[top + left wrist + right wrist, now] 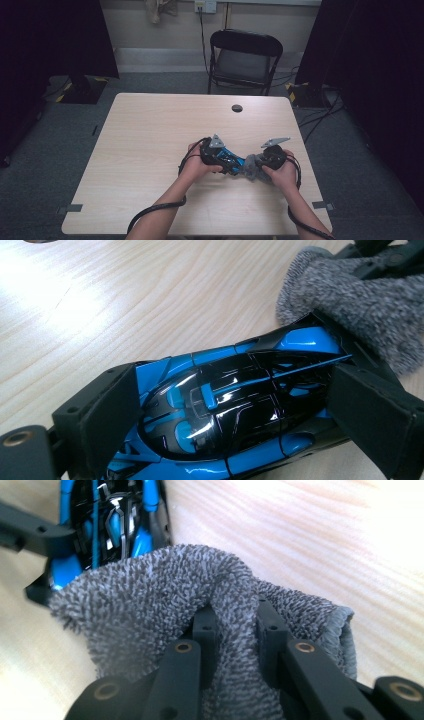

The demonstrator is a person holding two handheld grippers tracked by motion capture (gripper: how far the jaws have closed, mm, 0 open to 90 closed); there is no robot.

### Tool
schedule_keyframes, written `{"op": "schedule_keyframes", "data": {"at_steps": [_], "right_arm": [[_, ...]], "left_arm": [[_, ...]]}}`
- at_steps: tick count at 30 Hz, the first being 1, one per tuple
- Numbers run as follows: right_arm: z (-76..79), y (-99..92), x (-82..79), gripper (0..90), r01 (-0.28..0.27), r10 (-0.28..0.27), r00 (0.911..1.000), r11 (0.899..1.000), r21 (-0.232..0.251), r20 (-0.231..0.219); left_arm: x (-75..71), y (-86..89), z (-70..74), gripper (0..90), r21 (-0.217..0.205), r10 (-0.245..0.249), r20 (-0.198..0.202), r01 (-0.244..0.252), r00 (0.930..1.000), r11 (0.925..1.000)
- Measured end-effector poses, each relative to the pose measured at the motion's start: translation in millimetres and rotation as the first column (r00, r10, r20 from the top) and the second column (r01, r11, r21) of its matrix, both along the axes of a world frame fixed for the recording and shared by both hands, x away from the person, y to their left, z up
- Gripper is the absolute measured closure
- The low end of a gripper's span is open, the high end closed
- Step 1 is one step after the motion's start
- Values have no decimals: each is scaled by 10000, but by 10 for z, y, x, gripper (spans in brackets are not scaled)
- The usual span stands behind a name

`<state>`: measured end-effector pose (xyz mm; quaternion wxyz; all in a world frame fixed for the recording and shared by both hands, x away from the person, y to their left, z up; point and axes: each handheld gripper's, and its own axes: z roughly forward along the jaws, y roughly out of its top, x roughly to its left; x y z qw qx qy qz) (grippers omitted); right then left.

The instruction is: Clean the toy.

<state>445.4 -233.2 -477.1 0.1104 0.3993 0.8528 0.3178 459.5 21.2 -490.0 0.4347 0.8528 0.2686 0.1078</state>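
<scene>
Light wood table (150, 150), grey carpet around it, black folding chair (244, 57) at the far edge, dark curtains both sides. Small round grommet hole (237, 108) in the tabletop near the far side. Person's forearms enter from the bottom. Left gripper (231, 162) jaws clamped across a blue and black toy car (235, 405) at its sides, car low over the table, right of centre. Right gripper (257, 165) jaws nearly closed, pinching a fold of grey terry cloth (165, 605). Cloth drapes onto one end of the car and touches it.
</scene>
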Motion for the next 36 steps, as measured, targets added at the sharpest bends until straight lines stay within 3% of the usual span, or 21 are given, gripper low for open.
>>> {"op": "schedule_keyframes", "data": {"at_steps": [10,15,19,27,33,36], "right_arm": [[12,-29,133,768,798,-797,9968,9968,-71,109],[53,-95,152,768,1111,-1106,9932,9938,-107,367],[125,-196,139,769,1278,-1293,9904,9912,342,490],[331,-297,-57,768,744,-788,9933,9958,539,846],[411,-325,-284,768,283,-365,9957,9951,948,856],[428,-283,-393,768,-79,-5,9958,9958,915,910]], "left_arm": [[-5,3,-6,68,-68,2,2,-2,10000,10000],[-6,7,-7,68,-57,-24,35,24,10000,10000],[-5,1,-4,68,-35,-13,19,13,10000,10000],[-2,1,-1,69,-15,-20,2,20,10000,10000],[-2,1,-2,69,-25,-21,3,21,10000,10000],[0,5,-5,69,-87,-32,-9,31,10000,10000]]}}
